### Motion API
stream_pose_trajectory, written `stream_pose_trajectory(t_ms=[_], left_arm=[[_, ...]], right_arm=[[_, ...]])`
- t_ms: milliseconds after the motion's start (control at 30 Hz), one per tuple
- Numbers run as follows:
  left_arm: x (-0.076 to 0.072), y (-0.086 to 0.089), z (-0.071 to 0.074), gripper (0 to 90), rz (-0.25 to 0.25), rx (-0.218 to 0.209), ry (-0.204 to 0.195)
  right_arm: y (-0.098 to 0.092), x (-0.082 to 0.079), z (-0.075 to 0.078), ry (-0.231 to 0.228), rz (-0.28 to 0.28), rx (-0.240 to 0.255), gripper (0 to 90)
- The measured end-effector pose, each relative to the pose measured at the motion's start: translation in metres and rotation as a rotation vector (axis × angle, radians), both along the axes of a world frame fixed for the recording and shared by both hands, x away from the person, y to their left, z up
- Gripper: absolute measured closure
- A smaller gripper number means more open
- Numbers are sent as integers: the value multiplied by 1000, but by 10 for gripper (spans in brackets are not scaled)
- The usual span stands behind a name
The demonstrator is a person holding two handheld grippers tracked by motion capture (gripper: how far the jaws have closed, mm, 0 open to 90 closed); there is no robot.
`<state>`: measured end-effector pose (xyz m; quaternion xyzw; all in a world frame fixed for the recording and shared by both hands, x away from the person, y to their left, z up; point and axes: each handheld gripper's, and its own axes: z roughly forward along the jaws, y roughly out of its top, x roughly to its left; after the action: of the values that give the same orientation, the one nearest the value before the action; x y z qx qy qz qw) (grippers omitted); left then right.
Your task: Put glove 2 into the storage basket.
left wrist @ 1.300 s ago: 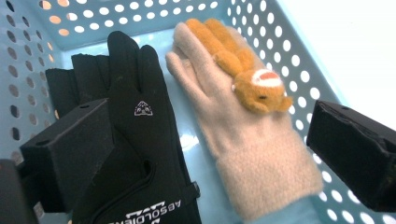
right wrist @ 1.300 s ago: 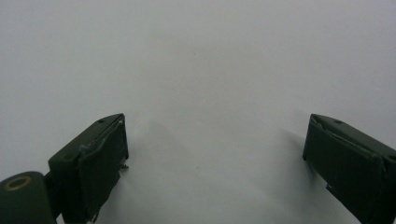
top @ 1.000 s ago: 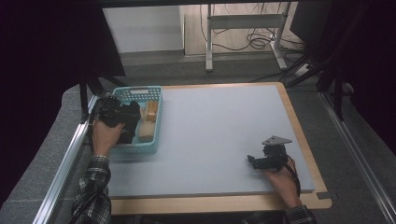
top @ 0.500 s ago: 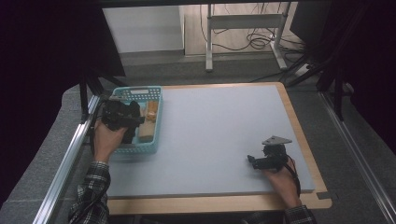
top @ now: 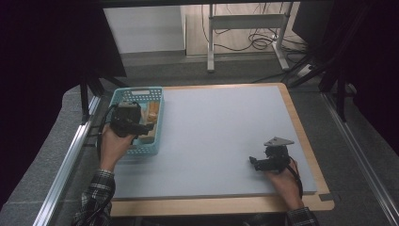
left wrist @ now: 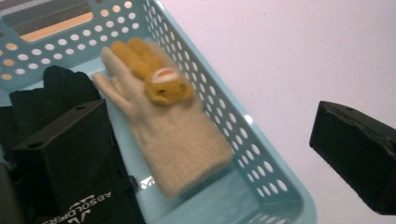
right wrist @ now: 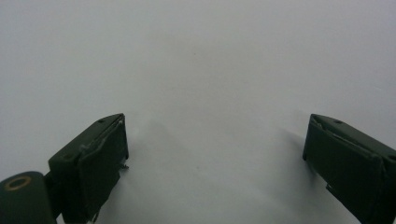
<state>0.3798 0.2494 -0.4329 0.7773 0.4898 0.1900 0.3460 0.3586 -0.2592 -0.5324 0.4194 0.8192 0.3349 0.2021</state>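
Jaws wide apart, left gripper [left wrist: 210, 154] over basket [left wrist: 261, 154], beige glove [left wrist: 173, 135], perhaps black glove [left wrist: 60, 88]

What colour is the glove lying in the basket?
Cream-beige, with an orange-yellow animal figure on it; the glove lies in the light-blue basket, clearest in the left gripper view.

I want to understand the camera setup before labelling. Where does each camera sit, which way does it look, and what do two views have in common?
High view: fixed above the person's side, looking forward and down on the table; both forearms, left gripper and right gripper show.
Left gripper view: rides the left gripper, looking into the blue basket at a beige glove; its open jaws show.
Right gripper view: rides the right gripper, facing bare table; open jaws show.
Shared: high and left gripper views both show basket and glove.
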Motion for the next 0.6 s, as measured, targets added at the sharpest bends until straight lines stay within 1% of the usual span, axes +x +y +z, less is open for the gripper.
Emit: stream_pose_trajectory(t_ms=[267, 433, 600], left_arm=[[-9, -11, -2, 0, -33, -12, -14], [-13, -22, -3, 0, -65, -19, -20], [-18, -37, -5, 0, -102, -30, -32]], right_arm=[[0, 0, 0, 1, 0, 0, 65], [0, 0, 0, -1, 0, -1, 64], [0, 0, 0, 0, 0, -1, 64]])
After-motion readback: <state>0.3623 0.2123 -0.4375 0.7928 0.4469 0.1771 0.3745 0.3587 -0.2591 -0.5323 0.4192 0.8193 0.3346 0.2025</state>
